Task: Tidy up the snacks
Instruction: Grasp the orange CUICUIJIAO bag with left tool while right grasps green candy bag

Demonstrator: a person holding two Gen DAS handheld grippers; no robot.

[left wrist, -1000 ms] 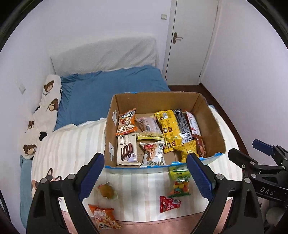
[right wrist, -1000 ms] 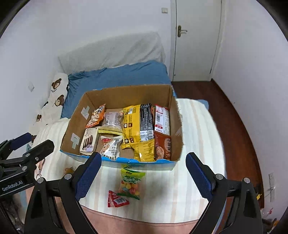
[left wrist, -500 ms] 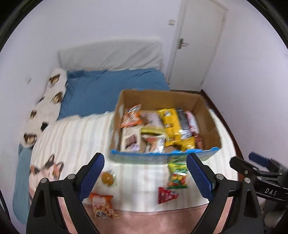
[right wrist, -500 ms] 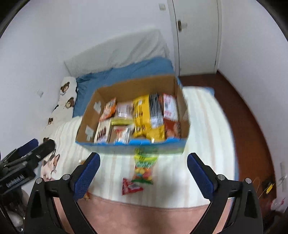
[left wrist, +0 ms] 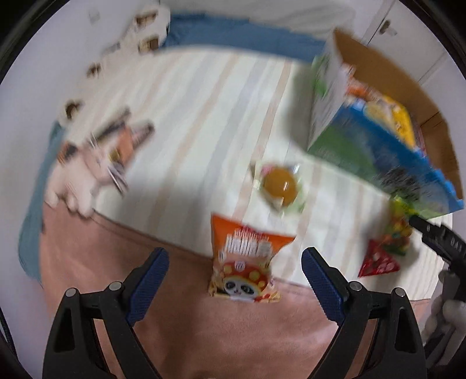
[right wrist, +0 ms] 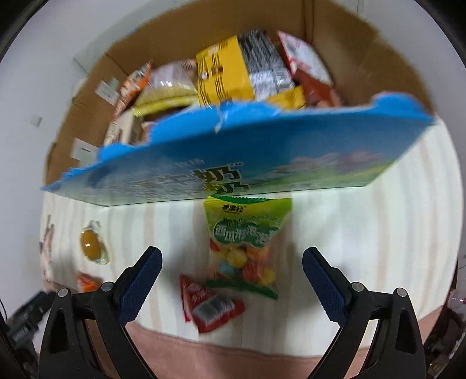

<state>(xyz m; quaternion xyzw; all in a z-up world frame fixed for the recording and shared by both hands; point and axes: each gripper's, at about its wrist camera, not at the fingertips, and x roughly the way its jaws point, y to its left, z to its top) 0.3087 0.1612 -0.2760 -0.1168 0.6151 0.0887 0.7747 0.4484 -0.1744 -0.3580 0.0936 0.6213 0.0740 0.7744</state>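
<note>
An orange panda snack bag (left wrist: 243,263) lies on the bed's striped blanket, between the spread fingers of my left gripper (left wrist: 235,263), which is open above it. A round yellow jelly cup (left wrist: 279,184) lies just beyond it. In the right wrist view my right gripper (right wrist: 231,263) is open above a green candy bag (right wrist: 244,239) and a small red packet (right wrist: 211,306). Behind them stands the cardboard box (right wrist: 233,169) with a blue printed front, filled with several snack packs.
The bed is covered by a striped blanket (left wrist: 204,96) with a pink border (left wrist: 204,320) at the near edge. A cat print (left wrist: 96,163) lies at the left. The right gripper's body (left wrist: 439,239) shows at the left view's right edge. A door (left wrist: 387,26) is behind the box.
Both grippers have dropped down toward the blanket and tilted to look down. The loose snacks and the box front now look much larger. Both stay open.
</note>
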